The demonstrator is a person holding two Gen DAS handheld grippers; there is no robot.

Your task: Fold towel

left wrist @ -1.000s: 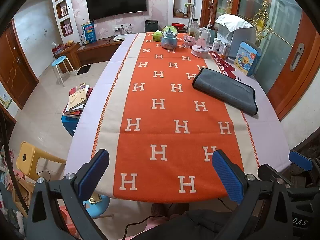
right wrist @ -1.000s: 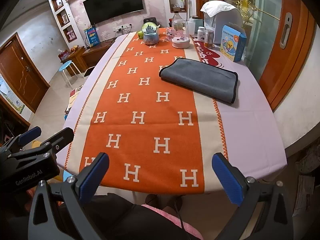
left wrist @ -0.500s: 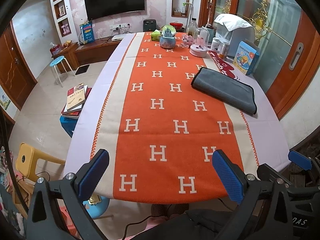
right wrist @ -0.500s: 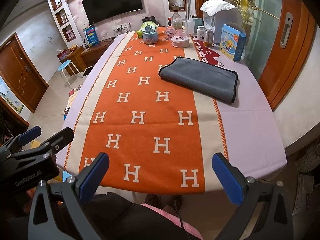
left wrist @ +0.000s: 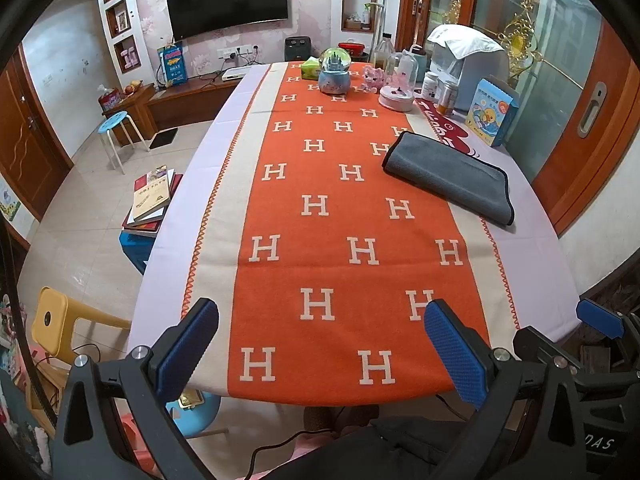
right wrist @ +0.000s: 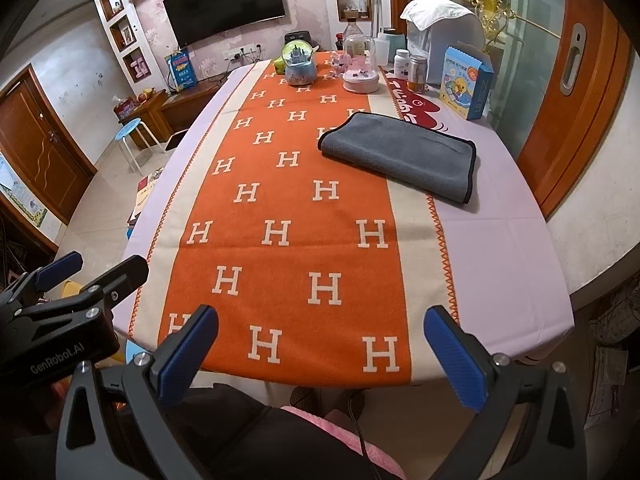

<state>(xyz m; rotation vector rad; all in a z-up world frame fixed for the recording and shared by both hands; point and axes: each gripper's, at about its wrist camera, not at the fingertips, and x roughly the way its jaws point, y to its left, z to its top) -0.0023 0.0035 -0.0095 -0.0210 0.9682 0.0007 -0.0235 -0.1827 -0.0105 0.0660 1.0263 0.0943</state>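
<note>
Already folded, the grey towel [left wrist: 448, 176] [right wrist: 400, 156] is lying flat on the right side of the surface [left wrist: 192, 208] [right wrist: 500, 248], partly on the orange H-patterned runner [left wrist: 332, 240] [right wrist: 288, 208] and partly on the lilac cloth beside it. Both tools are hovering at the near edge, well apart from the towel. The left hand-held gripper [left wrist: 320, 348] is standing with its blue pads spread wide and holding nothing. The right hand-held gripper [right wrist: 320, 352] is likewise gaping wide and holding nothing. A snow globe [left wrist: 335, 72] [right wrist: 300, 65] and a blue box [left wrist: 494, 112] [right wrist: 466, 80] are sitting at the far end.
</note>
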